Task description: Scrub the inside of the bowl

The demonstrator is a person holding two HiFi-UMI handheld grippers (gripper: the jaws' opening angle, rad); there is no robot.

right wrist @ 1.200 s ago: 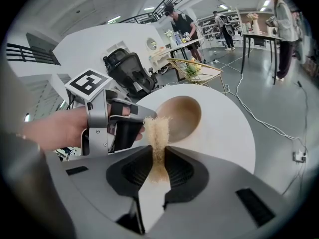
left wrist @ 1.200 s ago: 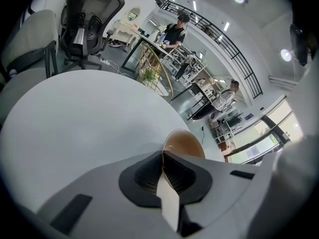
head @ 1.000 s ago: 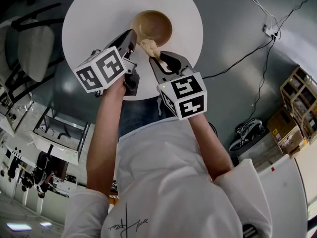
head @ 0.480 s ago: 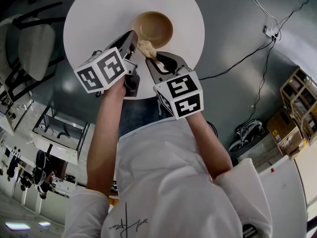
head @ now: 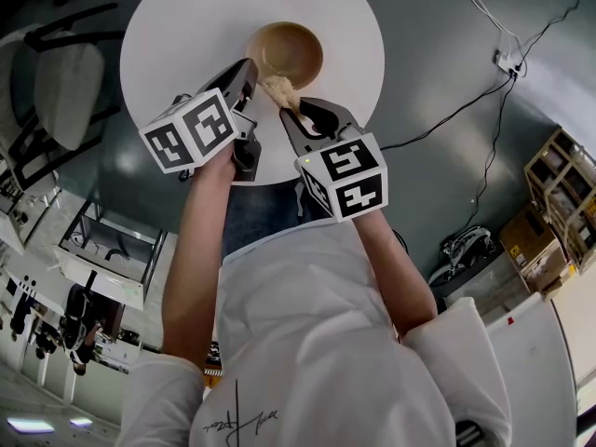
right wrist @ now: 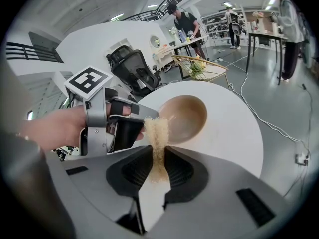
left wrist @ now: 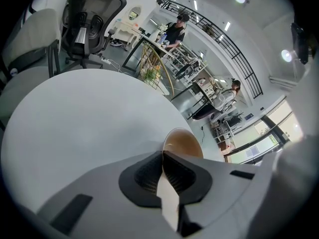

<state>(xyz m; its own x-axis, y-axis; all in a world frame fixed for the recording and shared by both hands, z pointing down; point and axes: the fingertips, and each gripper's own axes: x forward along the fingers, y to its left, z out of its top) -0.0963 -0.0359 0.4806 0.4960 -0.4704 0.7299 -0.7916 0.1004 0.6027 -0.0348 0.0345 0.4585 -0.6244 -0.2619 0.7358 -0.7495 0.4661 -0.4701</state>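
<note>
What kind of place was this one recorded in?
Probably an open-plan office or lab workspace: a black office chair stands near the round white table, people are standing at work desks, and a railed upper gallery runs overhead.

Bowl (left wrist: 183,142) partly behind left fingers (left wrist: 149,176)

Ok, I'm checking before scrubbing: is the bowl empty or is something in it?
Empty. The bowl shows a bare brown inside in the right gripper view; the scrubber is at its near rim.
</note>
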